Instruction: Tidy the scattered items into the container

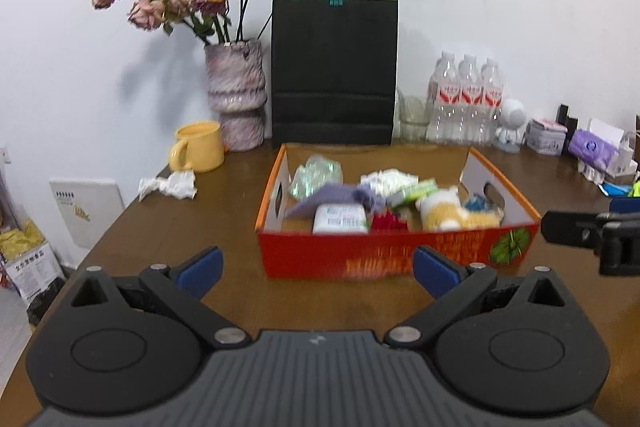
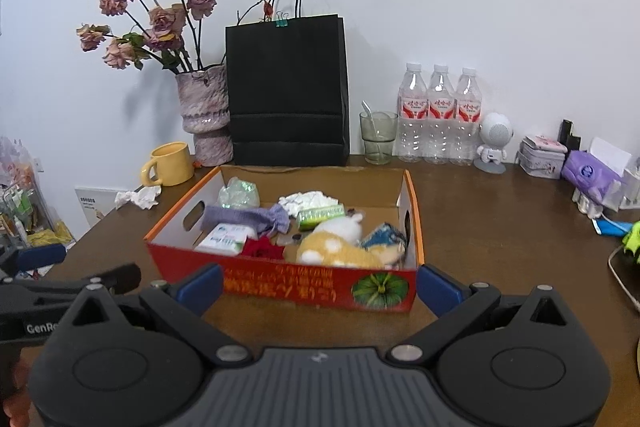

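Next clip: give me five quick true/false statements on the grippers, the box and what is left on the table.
1. Both grippers are open and hold nothing. True: left gripper, right gripper.
2. The box is empty. False: it holds a plush toy, a purple cloth and more.
3. A crumpled paper lies outside the box by the mug. True.
4. The black bag lies flat. False: it stands upright.
5. Four bottles stand at the wall. False: three bottles.

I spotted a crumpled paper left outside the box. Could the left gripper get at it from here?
Probably yes. The left gripper is open and empty, and the crumpled paper lies on bare table beside the yellow mug, nothing between.
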`<state>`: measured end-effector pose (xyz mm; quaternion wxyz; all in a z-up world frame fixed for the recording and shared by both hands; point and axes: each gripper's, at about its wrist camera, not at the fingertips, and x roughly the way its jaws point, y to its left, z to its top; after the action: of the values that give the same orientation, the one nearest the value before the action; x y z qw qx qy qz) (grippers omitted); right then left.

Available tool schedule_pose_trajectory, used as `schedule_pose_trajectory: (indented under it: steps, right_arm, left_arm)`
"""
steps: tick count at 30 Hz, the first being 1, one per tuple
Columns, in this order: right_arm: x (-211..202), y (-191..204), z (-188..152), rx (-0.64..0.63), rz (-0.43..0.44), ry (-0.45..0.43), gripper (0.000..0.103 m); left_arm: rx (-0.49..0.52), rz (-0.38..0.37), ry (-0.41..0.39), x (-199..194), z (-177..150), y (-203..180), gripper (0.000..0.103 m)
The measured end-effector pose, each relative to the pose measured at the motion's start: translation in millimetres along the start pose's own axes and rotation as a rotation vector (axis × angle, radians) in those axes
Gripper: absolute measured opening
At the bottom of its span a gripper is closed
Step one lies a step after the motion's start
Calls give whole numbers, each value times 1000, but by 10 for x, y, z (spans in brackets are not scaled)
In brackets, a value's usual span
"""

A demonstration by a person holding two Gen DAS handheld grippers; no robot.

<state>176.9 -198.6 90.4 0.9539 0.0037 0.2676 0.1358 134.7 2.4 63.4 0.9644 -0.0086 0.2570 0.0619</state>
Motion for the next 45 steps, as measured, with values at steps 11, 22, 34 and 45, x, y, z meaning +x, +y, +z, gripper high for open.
schedule_pose_trajectory:
  steps: [11,22,34,45]
  right_arm:
    - [-202,43,-155,2,-2,16,103]
    - [-152,29,-204,6,2,32,103]
    - [-121,16,-223,8,-4,43,103]
    - [-121,19,-229,2,-7,46,103]
  left_arm:
    - [-8,-25,17,-204,-110,-34,103]
    - [-15,-39,28,-168,-137,-39,103]
    - [-12,-55,26,-166,-143,-54,103]
    - [-5,-60,25,-163,-146,-59,103]
